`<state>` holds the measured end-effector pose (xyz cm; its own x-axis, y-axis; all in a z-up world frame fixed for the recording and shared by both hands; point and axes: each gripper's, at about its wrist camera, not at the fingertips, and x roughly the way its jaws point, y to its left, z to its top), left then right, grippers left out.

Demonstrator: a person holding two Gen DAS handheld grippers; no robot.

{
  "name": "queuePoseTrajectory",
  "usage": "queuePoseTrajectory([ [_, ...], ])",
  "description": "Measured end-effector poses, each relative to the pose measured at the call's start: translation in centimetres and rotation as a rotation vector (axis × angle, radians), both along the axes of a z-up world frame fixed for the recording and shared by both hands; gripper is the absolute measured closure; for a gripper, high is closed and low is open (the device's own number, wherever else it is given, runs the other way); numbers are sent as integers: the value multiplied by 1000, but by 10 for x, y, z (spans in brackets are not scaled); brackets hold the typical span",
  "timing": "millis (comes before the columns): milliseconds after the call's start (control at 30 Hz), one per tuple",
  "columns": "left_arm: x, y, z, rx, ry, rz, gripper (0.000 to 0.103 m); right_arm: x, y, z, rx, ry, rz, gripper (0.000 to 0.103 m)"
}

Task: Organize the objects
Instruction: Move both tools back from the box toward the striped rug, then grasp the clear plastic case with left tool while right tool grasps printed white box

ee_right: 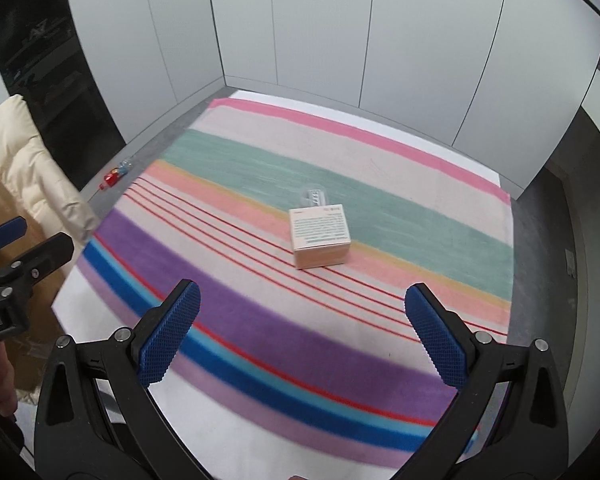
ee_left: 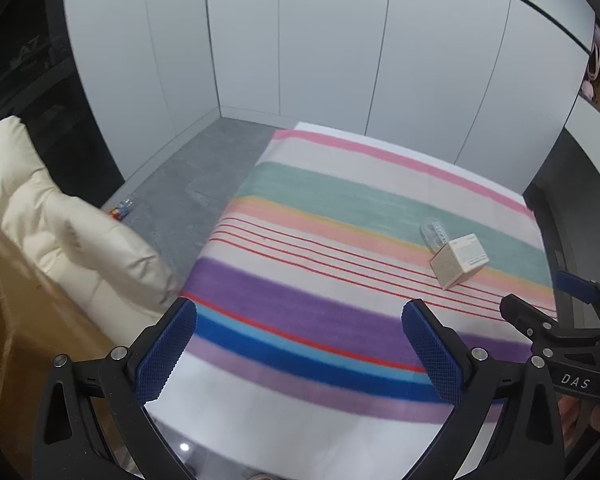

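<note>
- Left gripper (ee_left: 296,344): fingers spread wide, holding nothing, above the striped blanket (ee_left: 340,320).
- Right gripper (ee_right: 300,332): fingers wide, empty.
- Small box (ee_right: 320,236) on the blanket's pink-and-green stripes; clear container (ee_right: 315,197) touching behind the box.

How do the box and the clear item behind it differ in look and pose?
The box is opaque, beige and cube-like with printed text on top; the clear item is transparent and lower. The box stands on the red-lined stripes; the clear item lies on the green stripe. Both rest on the striped cloth, ungripped.
</note>
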<state>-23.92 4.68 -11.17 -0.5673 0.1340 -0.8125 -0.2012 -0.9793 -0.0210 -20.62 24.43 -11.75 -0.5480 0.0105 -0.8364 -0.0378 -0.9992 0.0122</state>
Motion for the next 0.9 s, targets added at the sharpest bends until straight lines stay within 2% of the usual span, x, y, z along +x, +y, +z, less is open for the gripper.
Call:
queuePoseTrajectory([
  [100, -12, 11, -16, -3, -16, -18, 0, -14, 9, -21, -14, -19, -13, 0],
  [267, -29, 27, -43, -2, -39, -32, 0, -39, 21, -54, -38, -45, -18, 7],
  [467, -45, 42, -71, -14, -69, -45, 0, -63, 23, -81, -58, -63, -6, 22],
  [700, -61, 61, -86, -25, -71, -60, 0, -75, 25, -95, -79, -27, 33, 46],
  [900, -76, 91, -97, -22, -75, -90, 0, -74, 41, -94, -52, -17, 6, 48],
])
